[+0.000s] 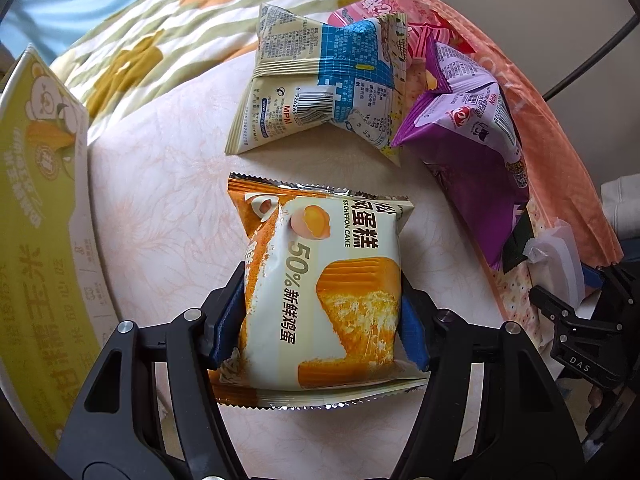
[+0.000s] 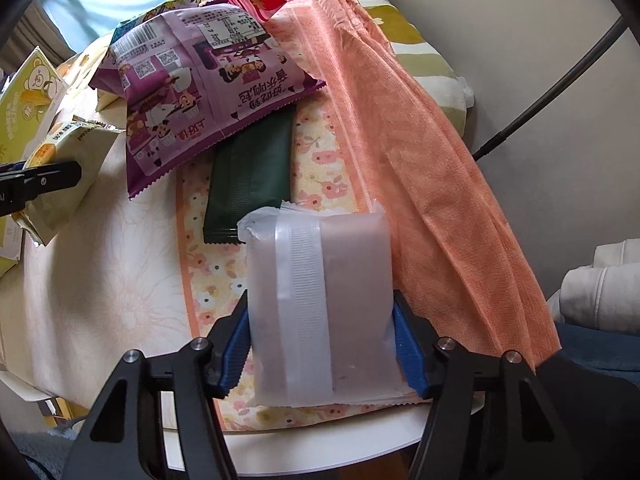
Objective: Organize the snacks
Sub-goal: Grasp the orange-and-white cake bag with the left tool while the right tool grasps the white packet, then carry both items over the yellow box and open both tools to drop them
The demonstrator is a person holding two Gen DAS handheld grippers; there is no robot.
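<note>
Orange chiffon cake pack (image 1: 320, 296) fills left gripper (image 1: 320, 312); right gripper (image 2: 320, 344) clamps translucent packet (image 2: 320, 304) (pinkish).

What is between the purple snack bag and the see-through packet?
A dark green packet, seen in the right wrist view, lies between the purple bag and translucent packet, tucked partly under the bag.

Snack pile (image 1: 400, 92) ahead, bare cloth (image 1: 160, 200) leftward

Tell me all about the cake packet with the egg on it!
The chiffon cake packet is a puffy, shiny plastic pouch, cream and orange, with crimped silver-edged ends. It pictures a cracked egg and a golden cake slice, with "50%" printed large. It lies flat on the pale floral cloth, and the left gripper squeezes both its sides with blue pads.
</note>
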